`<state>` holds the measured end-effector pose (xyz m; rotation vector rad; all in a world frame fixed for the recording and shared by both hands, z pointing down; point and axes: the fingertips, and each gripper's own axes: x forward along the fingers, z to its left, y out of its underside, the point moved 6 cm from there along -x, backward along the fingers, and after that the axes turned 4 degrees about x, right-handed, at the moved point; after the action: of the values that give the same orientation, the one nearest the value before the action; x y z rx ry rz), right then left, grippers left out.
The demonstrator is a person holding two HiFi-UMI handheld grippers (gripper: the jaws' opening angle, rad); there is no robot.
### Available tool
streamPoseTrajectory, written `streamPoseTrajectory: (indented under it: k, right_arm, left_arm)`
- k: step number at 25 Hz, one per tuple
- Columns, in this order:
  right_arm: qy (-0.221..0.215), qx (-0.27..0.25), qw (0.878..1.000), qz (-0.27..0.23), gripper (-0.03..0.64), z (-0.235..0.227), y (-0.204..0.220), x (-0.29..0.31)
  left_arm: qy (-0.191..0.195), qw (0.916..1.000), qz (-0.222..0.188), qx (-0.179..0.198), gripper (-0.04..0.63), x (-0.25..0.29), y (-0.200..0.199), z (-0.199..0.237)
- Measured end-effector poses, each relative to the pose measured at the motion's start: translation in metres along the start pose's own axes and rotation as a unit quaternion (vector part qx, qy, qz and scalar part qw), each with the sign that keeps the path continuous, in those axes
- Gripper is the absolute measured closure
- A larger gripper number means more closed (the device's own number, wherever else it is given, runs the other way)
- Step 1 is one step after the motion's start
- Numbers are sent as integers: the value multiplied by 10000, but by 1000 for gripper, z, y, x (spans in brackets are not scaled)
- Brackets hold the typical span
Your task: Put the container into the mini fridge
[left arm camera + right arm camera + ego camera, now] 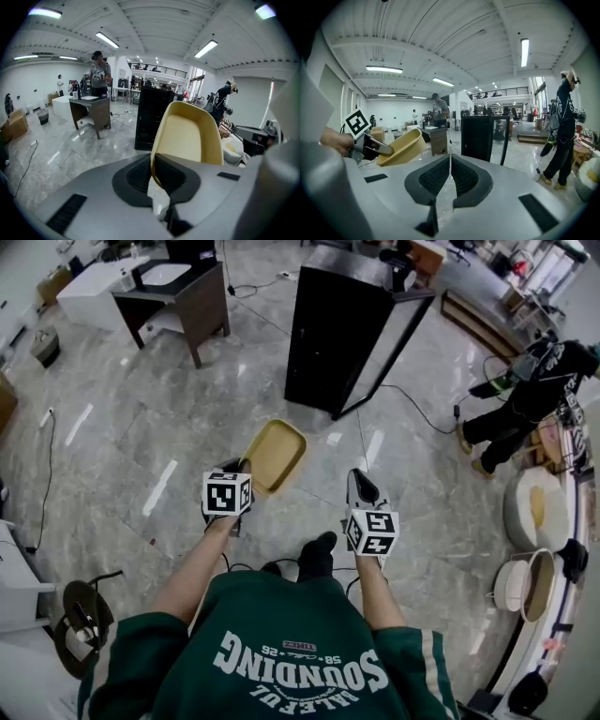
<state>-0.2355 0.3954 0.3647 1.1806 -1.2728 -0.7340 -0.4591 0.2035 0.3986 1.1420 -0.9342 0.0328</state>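
Observation:
A shallow tan container (274, 455) hangs above the marble floor, and my left gripper (236, 474) is shut on its near rim. In the left gripper view the container (190, 136) stands up between the two pads, its rim pinched at the tips of my left gripper (153, 165). My right gripper (361, 489) is shut with nothing in it; its pads meet in the right gripper view (450, 161). From there the container (401, 147) shows at the left. The black mini fridge (339, 329) stands ahead with its glass door (389, 348) swung open to the right.
A dark wooden washstand (183, 298) with a white basin stands at the back left. A cable (412, 399) runs over the floor right of the fridge. A person in black (525, 395) bends at the far right beside white basins (536, 507). A black stool (82, 624) sits at my lower left.

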Motion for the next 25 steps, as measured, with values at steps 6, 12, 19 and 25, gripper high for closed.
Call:
streamPoseTrajectory:
  k: [6,12,19,25]
  right_arm:
    - [47,9,10000,-6,581,7,-1,6]
    - [90,63,9999,49,581,3,-1,19]
    - [92,-37,9999,54,581,-22,-2,53]
    - [-37,-29,10000,72,581,-51,-19,97]
  left_arm:
    - [59,10000,28,4,571,4,0,12]
    - [114,9999,92,-3,571,20,-7,16]
    - [173,9996,221,13,571,65,-29,10]
    - [149,9994,307,-1,571,110,-63,8]
